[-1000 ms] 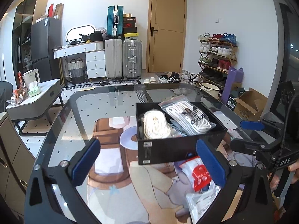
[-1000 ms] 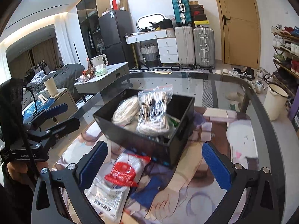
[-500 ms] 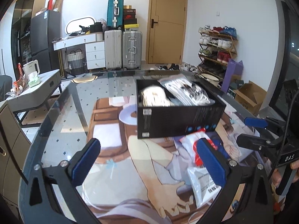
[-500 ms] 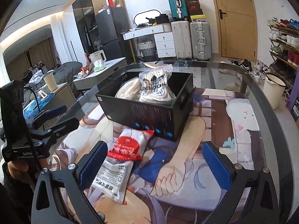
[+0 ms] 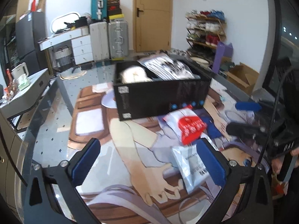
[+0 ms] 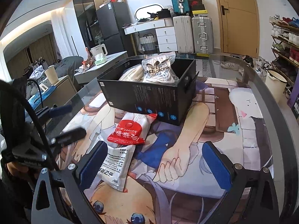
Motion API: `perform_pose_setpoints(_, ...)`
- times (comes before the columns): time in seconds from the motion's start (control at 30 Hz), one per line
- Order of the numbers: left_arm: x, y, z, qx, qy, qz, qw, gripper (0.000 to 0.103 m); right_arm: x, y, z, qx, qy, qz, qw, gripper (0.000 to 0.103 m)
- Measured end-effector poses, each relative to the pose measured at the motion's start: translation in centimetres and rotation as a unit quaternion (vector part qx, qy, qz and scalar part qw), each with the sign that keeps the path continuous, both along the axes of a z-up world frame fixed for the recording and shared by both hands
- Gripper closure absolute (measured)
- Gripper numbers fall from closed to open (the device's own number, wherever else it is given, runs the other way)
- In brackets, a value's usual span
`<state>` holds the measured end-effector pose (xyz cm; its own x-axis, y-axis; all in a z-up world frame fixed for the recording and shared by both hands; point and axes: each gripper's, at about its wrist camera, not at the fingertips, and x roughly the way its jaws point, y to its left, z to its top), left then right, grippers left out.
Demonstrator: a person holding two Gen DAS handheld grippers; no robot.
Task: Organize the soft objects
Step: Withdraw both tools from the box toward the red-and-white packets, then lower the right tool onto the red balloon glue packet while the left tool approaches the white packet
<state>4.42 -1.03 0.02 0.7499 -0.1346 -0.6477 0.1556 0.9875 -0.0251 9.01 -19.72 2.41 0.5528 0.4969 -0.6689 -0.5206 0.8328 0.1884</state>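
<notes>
Both tools are hanging low over the glass desk (image 6: 265,85), each with its fingers spread wide and gripping nothing. A red and white packet (image 6: 129,132) is lying flat on the desk just in front of the black box (image 6: 149,97), its near end reaching beside the left finger of the right tool (image 6: 156,163). In the left tool (image 5: 149,160) view, the packet (image 5: 188,127) is sitting beside the right finger. Two bagged bundles (image 6: 158,71) are resting inside the box.
</notes>
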Motion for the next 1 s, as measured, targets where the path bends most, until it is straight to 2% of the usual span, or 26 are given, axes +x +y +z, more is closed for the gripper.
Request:
perform_pose_setpoints(0.17,0.1,-1.5,-0.7,0.010,0.025,-0.033,0.9991,0.000,0.1,-0.5,0.4,0.002,-0.006,-0.004,1.000,0.001)
perform_pose_setpoints(0.3,0.5,-2.7,-1.8,0.035,0.056,-0.042,0.9970,0.000,0.2,-0.7,0.7,0.005,-0.006,-0.006,1.000,0.001)
perform_pose_setpoints(0.37,1.0,-3.0,-2.4,0.054,0.078,-0.035,0.9949,0.000,0.1,-0.7,0.7,0.005,-0.008,-0.005,1.000,0.001)
perform_pose_setpoints(0.53,1.5,-2.1,-2.6,0.043,0.091,-0.020,0.9947,0.000,0.1,-0.7,0.8,0.006,-0.006,-0.003,1.000,0.001)
perform_pose_setpoints(1.0,1.7,1.9,-2.9,0.038,0.100,0.038,0.9936,0.000,1.6,1.9,-0.4,-0.007,0.019,0.006,1.000,0.001)
